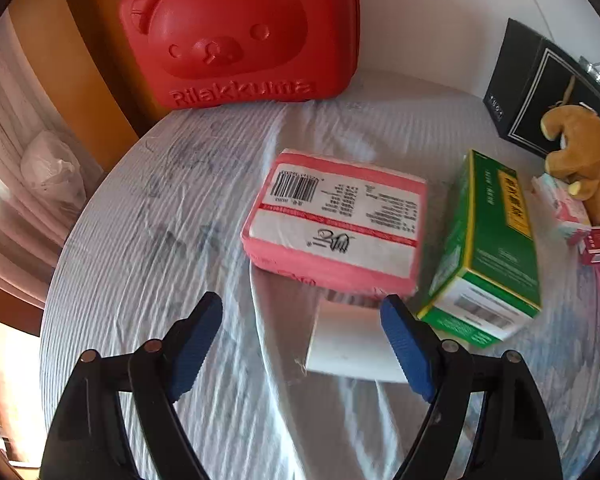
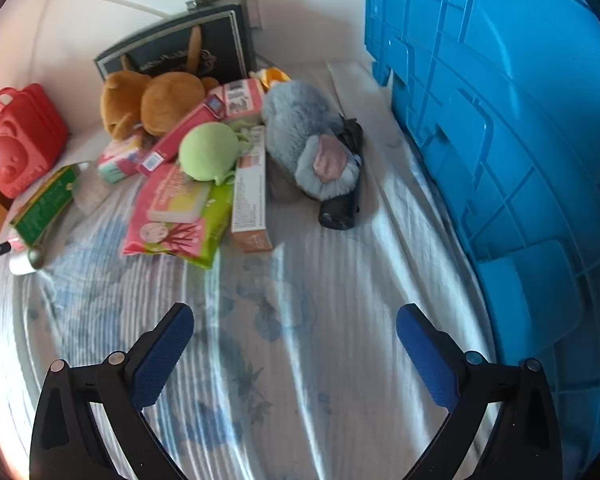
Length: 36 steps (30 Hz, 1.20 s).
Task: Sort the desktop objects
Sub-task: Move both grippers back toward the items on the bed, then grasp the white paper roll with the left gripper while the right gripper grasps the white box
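My left gripper point(image 1: 302, 320) is open above the striped cloth, with nothing between its fingers. Just beyond it lies a pink tissue pack point(image 1: 336, 228), label up, resting over a white tube point(image 1: 350, 346). A green box point(image 1: 488, 256) leans to its right. My right gripper point(image 2: 296, 330) is open over bare cloth. Farther off is a pile: a grey plush point(image 2: 308, 140), a green plush point(image 2: 208, 152), a brown plush bear point(image 2: 156, 100), a pink wipes pack point(image 2: 172, 216), a brown carton point(image 2: 250, 196) and a black cylinder point(image 2: 340, 208).
A red bear-shaped case point(image 1: 240, 32) stands at the back left by the wall. A black box point(image 1: 540, 92) stands upright behind the bear. A big blue plastic crate point(image 2: 500, 120) fills the right side. An orange wooden edge point(image 1: 60, 60) lies left of the table.
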Each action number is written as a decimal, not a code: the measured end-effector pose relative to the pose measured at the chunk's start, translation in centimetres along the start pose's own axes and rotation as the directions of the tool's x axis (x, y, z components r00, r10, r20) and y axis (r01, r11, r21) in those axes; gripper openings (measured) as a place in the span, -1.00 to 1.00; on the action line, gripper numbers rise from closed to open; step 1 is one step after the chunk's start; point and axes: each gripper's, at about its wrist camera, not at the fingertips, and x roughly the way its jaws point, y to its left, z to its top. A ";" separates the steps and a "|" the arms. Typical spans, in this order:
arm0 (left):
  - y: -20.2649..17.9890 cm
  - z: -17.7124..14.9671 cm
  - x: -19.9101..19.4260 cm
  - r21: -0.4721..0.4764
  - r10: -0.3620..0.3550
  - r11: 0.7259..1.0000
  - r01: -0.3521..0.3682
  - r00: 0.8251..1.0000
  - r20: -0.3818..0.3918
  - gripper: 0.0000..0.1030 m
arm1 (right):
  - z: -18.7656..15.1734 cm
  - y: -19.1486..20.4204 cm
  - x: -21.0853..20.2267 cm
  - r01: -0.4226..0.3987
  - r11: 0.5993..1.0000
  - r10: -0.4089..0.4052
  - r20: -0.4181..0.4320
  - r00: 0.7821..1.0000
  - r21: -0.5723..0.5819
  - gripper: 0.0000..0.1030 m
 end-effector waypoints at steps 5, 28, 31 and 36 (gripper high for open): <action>0.3 -0.7 2.3 0.039 0.031 0.999 -0.029 0.998 -0.062 0.59 | -0.1 0.9 1.9 0.019 1.000 -0.018 -0.044 0.999 0.009 1.00; -7.7 -7.4 -4.0 0.170 -0.228 0.954 0.246 0.966 -0.123 0.58 | 0.8 3.6 3.2 -0.030 0.997 0.024 -0.092 0.995 -0.071 0.99; -9.7 -7.6 -1.6 0.200 -0.178 0.956 0.212 0.968 -0.176 0.00 | 3.2 2.8 3.5 0.004 0.998 -0.010 -0.090 0.996 -0.067 0.63; -10.8 -7.2 0.1 0.180 -0.173 0.962 0.205 0.969 -0.179 -0.14 | 6.0 2.2 5.3 -0.006 0.999 0.001 -0.105 0.994 -0.052 0.24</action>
